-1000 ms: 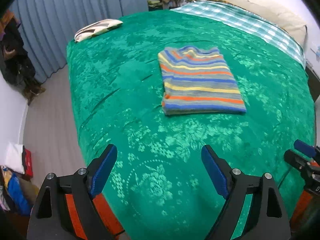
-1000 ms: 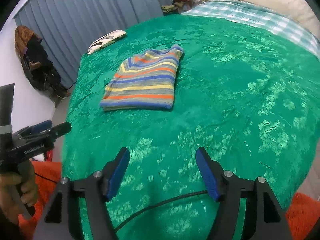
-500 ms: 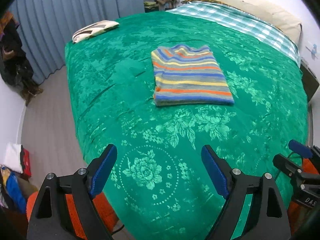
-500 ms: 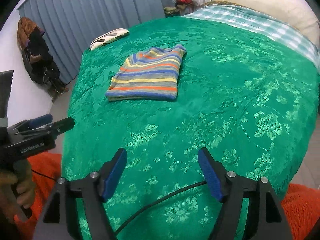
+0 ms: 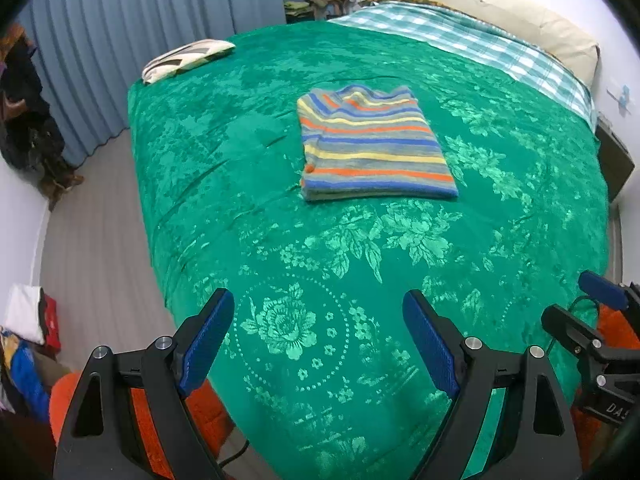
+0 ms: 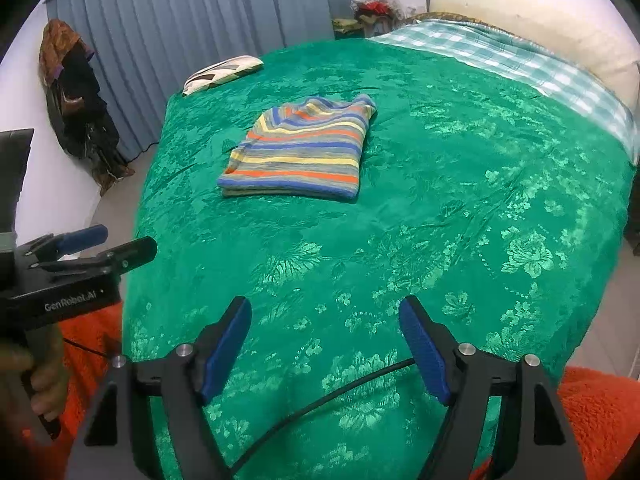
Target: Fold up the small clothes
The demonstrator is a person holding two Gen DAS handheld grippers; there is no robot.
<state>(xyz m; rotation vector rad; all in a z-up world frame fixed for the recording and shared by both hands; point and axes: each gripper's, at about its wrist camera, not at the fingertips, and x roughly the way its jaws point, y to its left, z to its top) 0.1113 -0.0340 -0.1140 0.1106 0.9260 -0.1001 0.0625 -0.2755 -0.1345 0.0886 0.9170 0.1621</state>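
Observation:
A striped sweater point(image 5: 374, 146), folded into a neat rectangle, lies flat near the middle of the green floral bedspread point(image 5: 240, 168); it also shows in the right wrist view point(image 6: 300, 152). My left gripper point(image 5: 318, 344) is open and empty, held over the near edge of the bed, well short of the sweater. My right gripper point(image 6: 324, 348) is open and empty too, also back at the near edge. Each gripper appears at the side of the other's view: the right one point(image 5: 592, 320), the left one point(image 6: 88, 248).
A patterned cushion point(image 5: 184, 58) lies at the bed's far left corner. A checked blanket point(image 5: 472, 46) and a cream pillow point(image 5: 500, 8) lie at the head. Blue curtains point(image 5: 160, 28) hang behind. Clothes hang on the left wall point(image 6: 76, 92). A black cable point(image 6: 320, 404) runs under my right gripper.
Both grippers have drawn back and up from the bed, so the folded sweater looks farther away. The sweater has not moved. Both grippers stay open.

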